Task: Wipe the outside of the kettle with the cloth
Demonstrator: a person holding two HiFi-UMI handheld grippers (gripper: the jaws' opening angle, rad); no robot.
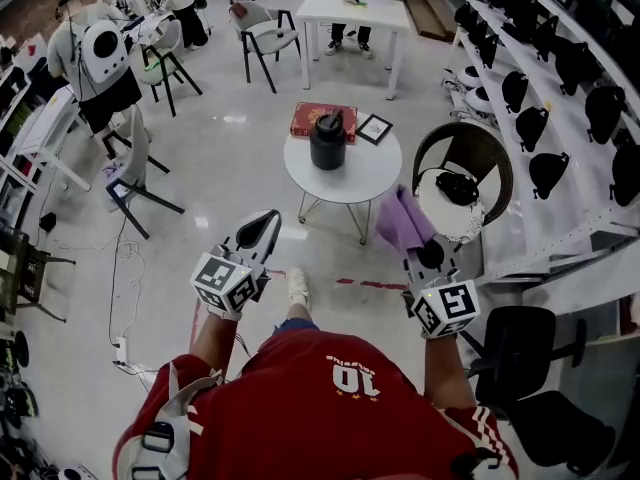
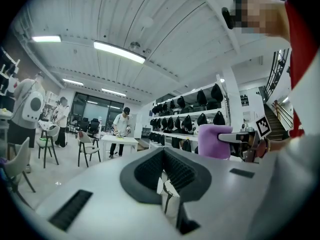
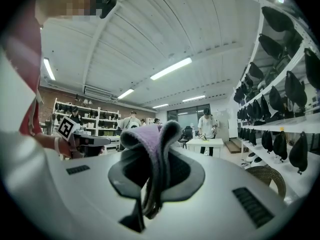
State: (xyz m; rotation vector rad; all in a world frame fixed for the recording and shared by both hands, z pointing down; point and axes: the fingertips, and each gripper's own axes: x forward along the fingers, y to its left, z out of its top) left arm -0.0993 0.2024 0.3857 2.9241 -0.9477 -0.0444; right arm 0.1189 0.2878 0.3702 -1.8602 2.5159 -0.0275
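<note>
A black kettle (image 1: 328,140) stands on a small round white table (image 1: 372,176) some way ahead of me; neither gripper view shows it. My right gripper (image 1: 424,255) is held up at chest height, well short of the table, and is shut on a purple cloth (image 1: 403,218). In the right gripper view the cloth (image 3: 149,140) is bunched between the jaws and hangs over them. My left gripper (image 1: 256,232) is level with it, a little to the left, shut with nothing in it (image 2: 164,156). The cloth (image 2: 215,140) also shows in the left gripper view.
A red book (image 1: 322,120) and a small framed picture (image 1: 374,128) share the round table. A wicker chair (image 1: 462,158) stands right of it, below wall shelves of black bags (image 1: 560,68). Chairs (image 1: 135,173) and people are at the left, and a white table (image 1: 352,13) stands far back.
</note>
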